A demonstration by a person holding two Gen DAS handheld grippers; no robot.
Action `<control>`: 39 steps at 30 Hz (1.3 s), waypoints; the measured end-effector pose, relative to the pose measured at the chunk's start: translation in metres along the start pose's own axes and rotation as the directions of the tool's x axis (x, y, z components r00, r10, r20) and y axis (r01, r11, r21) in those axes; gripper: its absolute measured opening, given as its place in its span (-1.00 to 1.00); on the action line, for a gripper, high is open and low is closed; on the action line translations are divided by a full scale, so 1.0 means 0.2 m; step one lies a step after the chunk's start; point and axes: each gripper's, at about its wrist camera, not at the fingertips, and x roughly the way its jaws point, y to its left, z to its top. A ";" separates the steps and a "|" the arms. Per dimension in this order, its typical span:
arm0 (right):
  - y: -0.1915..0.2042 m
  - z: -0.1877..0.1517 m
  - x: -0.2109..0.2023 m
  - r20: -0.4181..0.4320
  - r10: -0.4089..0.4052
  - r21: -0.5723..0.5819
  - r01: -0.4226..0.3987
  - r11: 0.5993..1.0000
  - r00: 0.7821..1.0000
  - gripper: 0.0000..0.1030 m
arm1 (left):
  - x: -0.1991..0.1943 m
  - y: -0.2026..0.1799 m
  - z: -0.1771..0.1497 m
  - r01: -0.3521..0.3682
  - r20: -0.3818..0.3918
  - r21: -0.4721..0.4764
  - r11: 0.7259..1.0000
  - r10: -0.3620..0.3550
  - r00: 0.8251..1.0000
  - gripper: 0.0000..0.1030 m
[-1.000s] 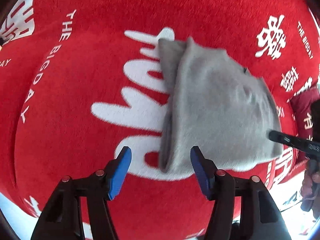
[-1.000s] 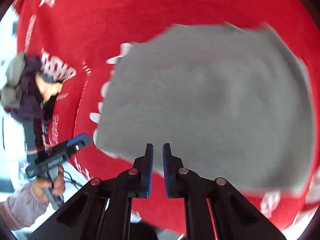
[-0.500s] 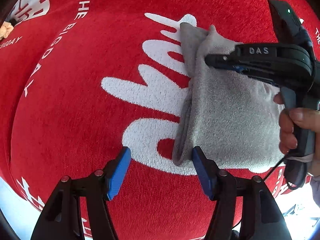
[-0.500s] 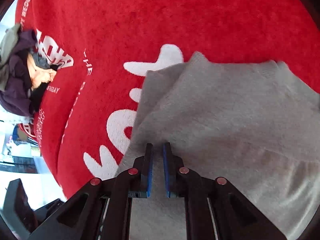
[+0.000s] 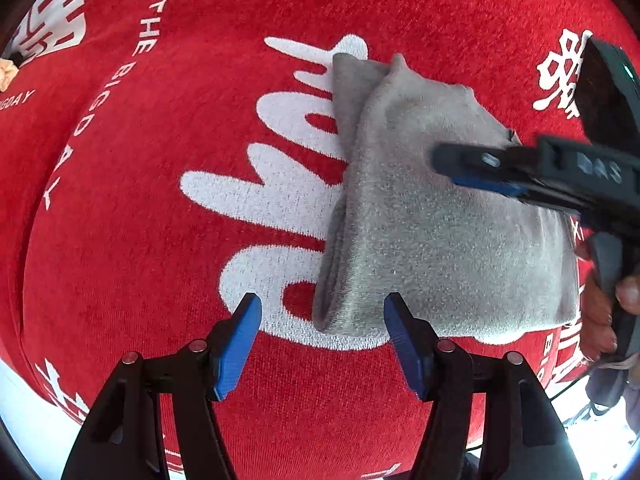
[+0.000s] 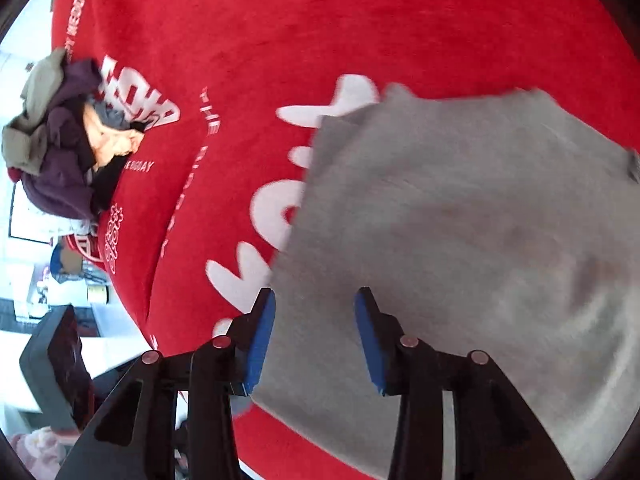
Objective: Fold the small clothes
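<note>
My right claw [image 6: 315, 336] was pinched shut and now gapes wide over the folded gray cloth [image 5: 436, 220]. My left claw [image 5: 322, 344] is wide too, the cloth's near corner at its 12 o'clock on the red blanket [image 5: 160, 200].

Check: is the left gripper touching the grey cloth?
Apart. In the left wrist view the left gripper is open, and red mat shows between each blue pad and the folded grey cloth.
</note>
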 end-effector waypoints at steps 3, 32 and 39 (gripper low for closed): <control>-0.13 -0.08 -0.08 0.000 -0.016 0.068 0.016 0.998 1.000 -0.08 | 0.02 -0.01 -0.01 -0.016 -0.017 0.004 1.000 0.016 1.000 0.26; -0.42 -0.59 -0.30 -0.025 -0.031 0.275 0.037 0.961 0.999 0.53 | 0.09 -0.22 -0.08 -0.114 -0.118 0.047 0.992 0.119 0.986 0.78; -0.43 -0.63 -0.32 -0.025 -0.035 0.272 0.041 0.961 0.999 0.57 | 0.09 -0.26 -0.11 -0.109 -0.137 0.054 0.993 0.116 0.984 0.78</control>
